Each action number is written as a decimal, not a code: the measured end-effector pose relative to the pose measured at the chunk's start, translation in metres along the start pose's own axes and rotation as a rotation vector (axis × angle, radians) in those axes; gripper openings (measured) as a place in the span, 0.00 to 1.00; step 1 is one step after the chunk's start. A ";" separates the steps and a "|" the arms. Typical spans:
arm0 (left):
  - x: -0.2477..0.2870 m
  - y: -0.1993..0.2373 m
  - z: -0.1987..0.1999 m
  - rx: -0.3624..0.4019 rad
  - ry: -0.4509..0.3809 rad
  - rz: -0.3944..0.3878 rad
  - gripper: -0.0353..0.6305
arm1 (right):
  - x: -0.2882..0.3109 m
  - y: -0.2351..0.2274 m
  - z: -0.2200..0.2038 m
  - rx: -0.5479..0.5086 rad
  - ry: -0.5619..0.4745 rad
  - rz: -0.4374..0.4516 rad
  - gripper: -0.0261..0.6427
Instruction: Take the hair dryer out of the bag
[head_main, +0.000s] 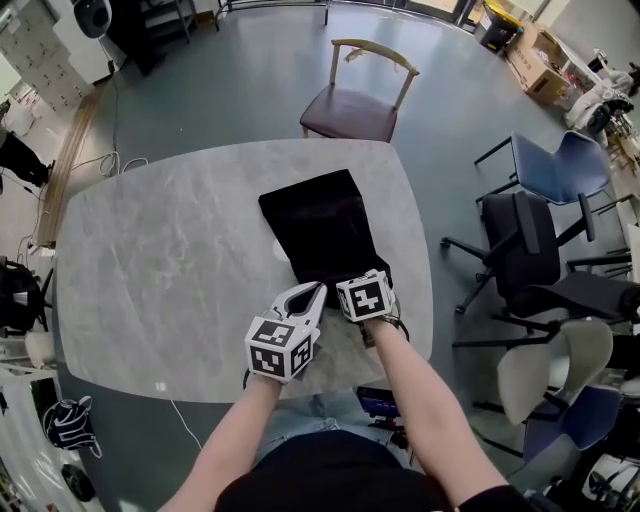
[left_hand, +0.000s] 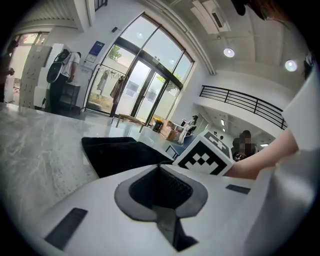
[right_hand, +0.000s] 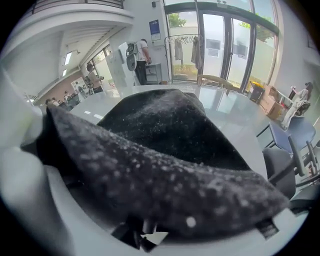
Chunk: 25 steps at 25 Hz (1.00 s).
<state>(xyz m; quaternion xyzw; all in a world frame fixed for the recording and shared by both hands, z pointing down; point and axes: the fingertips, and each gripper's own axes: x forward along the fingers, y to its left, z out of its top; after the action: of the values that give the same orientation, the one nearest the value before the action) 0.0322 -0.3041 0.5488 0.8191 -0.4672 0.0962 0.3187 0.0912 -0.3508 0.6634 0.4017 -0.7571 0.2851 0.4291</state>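
A black cloth bag (head_main: 325, 230) lies flat on the grey marble table (head_main: 150, 280), its near end toward me. No hair dryer shows in any view. My left gripper (head_main: 312, 292) is shut, its tips at the bag's near left corner; whether they pinch cloth I cannot tell. In the left gripper view its jaws (left_hand: 160, 167) meet, with the bag (left_hand: 120, 152) lying beyond them. My right gripper (head_main: 362, 282) points steeply down at the bag's near end, tips hidden under its marker cube. In the right gripper view a thick fold of the bag (right_hand: 165, 165) fills the gap between wide-apart jaws.
A wooden chair (head_main: 360, 95) stands at the table's far side. Blue (head_main: 555, 170) and black (head_main: 530, 250) office chairs crowd the right. The right gripper's marker cube (left_hand: 205, 155) sits close beside the left jaws. The table's near edge runs just under my hands.
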 end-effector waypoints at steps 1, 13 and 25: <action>0.000 0.001 0.000 0.002 0.000 0.001 0.09 | -0.004 0.000 0.000 0.006 0.011 0.002 0.32; 0.000 0.008 0.003 0.017 -0.023 0.010 0.09 | -0.078 0.001 -0.023 0.006 0.214 0.239 0.33; -0.002 0.023 -0.003 -0.047 -0.007 0.043 0.09 | -0.148 -0.010 -0.097 -0.049 0.207 0.348 0.33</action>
<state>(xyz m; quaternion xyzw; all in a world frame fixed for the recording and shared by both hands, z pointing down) 0.0124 -0.3091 0.5598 0.8016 -0.4878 0.0894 0.3339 0.1862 -0.2265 0.5797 0.2227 -0.7737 0.3762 0.4586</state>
